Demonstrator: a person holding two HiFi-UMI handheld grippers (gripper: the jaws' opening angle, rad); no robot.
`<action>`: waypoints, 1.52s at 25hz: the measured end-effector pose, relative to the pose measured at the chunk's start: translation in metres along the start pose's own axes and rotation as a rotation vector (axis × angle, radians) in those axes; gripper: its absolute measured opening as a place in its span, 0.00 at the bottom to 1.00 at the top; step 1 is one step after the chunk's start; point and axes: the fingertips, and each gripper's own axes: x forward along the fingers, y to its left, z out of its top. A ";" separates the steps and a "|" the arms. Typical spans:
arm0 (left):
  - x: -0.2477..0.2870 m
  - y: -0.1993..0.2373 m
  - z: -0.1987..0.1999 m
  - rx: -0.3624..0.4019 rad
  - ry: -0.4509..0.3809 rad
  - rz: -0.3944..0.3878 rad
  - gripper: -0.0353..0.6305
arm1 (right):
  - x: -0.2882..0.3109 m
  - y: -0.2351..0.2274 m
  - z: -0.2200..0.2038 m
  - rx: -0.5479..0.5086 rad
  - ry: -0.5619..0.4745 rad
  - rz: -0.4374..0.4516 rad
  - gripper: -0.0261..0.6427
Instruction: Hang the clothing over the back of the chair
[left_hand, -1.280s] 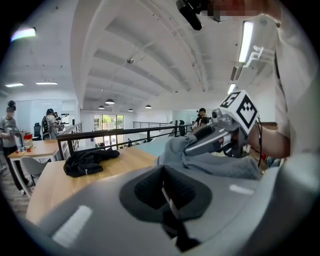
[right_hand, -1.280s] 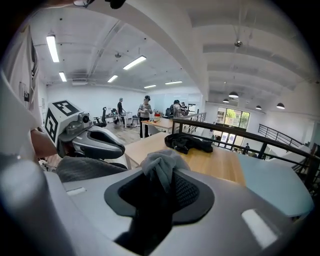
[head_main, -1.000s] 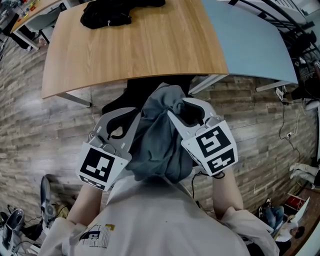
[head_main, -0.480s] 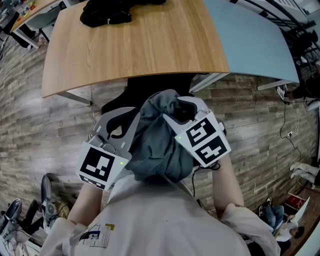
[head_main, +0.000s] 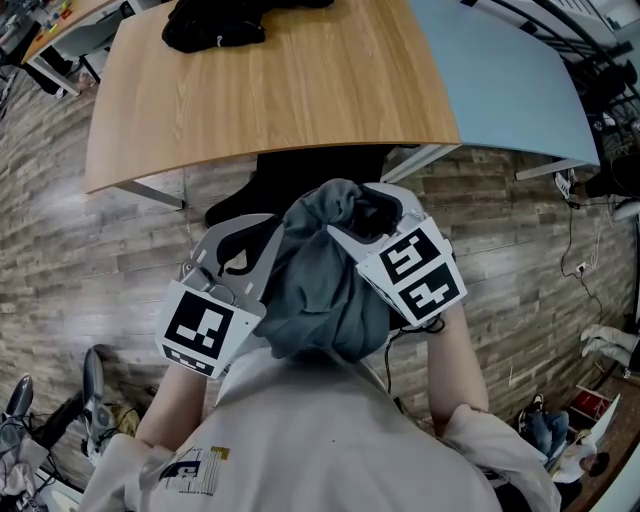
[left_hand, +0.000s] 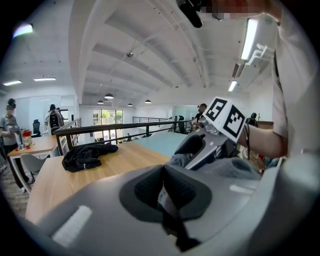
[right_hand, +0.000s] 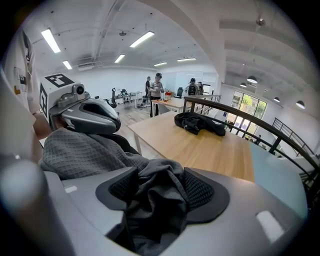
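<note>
A grey waffle-knit garment (head_main: 320, 290) is bunched between my two grippers, above the black chair (head_main: 300, 178) that is pushed under the wooden table (head_main: 280, 90). My left gripper (head_main: 255, 235) is at the garment's left side. In the left gripper view its jaws (left_hand: 165, 192) are shut on a thin edge of the cloth with a pale tag. My right gripper (head_main: 365, 215) is at the garment's upper right. Its jaws have just been opening and now stand wide (right_hand: 160, 190), with a loose fold of the grey garment (right_hand: 85, 150) still lying between the pads.
A black garment (head_main: 210, 28) lies at the far end of the wooden table. A pale blue table (head_main: 500, 80) adjoins it on the right. Cables (head_main: 570, 250) trail on the wood floor at the right, and gear (head_main: 90, 400) lies at the lower left. People stand far off (right_hand: 156, 90).
The right gripper's jaws have opened around the cloth, and that gripper has tipped and sunk a little toward the chair. The left gripper has stayed where it was.
</note>
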 end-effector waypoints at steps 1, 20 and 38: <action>-0.001 -0.001 0.000 -0.004 0.002 0.000 0.05 | -0.003 -0.001 0.001 -0.001 -0.006 -0.011 0.47; -0.022 -0.019 0.031 0.072 -0.066 -0.018 0.05 | -0.071 -0.003 0.028 0.060 -0.185 -0.193 0.33; -0.052 -0.023 0.107 0.147 -0.226 0.009 0.05 | -0.167 0.019 0.086 0.095 -0.531 -0.328 0.11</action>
